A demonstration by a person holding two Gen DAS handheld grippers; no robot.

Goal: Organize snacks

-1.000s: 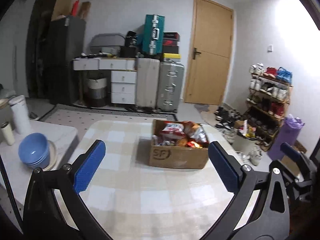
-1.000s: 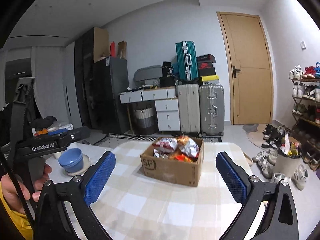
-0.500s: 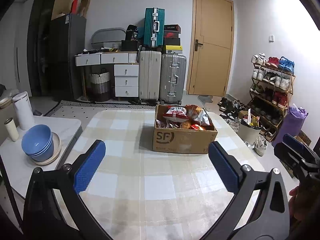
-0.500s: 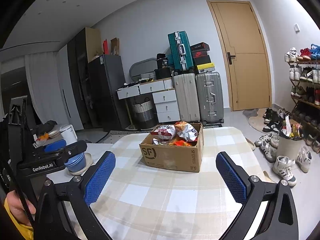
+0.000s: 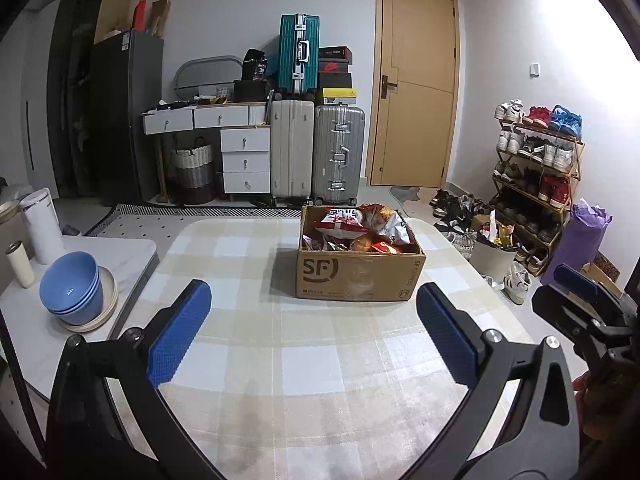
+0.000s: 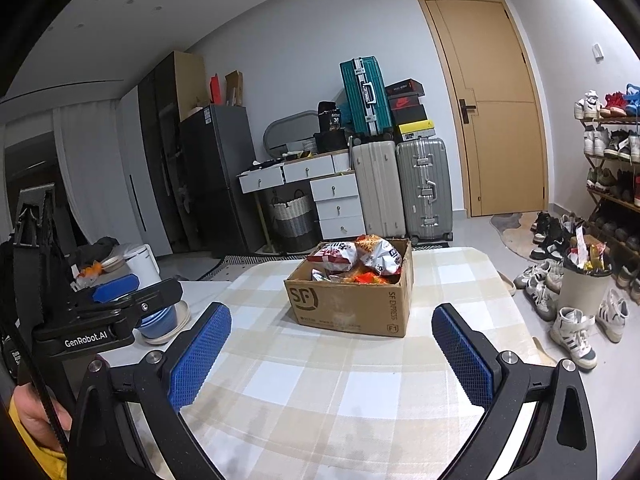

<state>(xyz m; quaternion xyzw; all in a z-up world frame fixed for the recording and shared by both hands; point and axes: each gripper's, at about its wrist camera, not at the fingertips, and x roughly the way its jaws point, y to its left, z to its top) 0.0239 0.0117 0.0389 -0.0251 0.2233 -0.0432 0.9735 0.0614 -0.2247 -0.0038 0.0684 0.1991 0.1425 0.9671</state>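
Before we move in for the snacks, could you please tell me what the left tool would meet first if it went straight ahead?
Most likely the cardboard box, which sits centred ahead of the open left tool on the checked tablecloth; nothing shows between them.

Checked-cloth table (image 5: 320, 360) w/ cardboard box (image 5: 360, 276) of snack bags (image 5: 344, 222), far side

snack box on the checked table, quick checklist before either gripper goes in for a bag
1. Left gripper open and empty: ok.
2. Right gripper open and empty: ok.
3. Cardboard box open on top, snack bags showing above the rim: ok.
4. Checked table bare between the grippers and the box: ok.
5. Somewhere to put the sorted snacks: cannot tell, no second container in view.
6. Blue bowls on the side table, apart from the box: ok.
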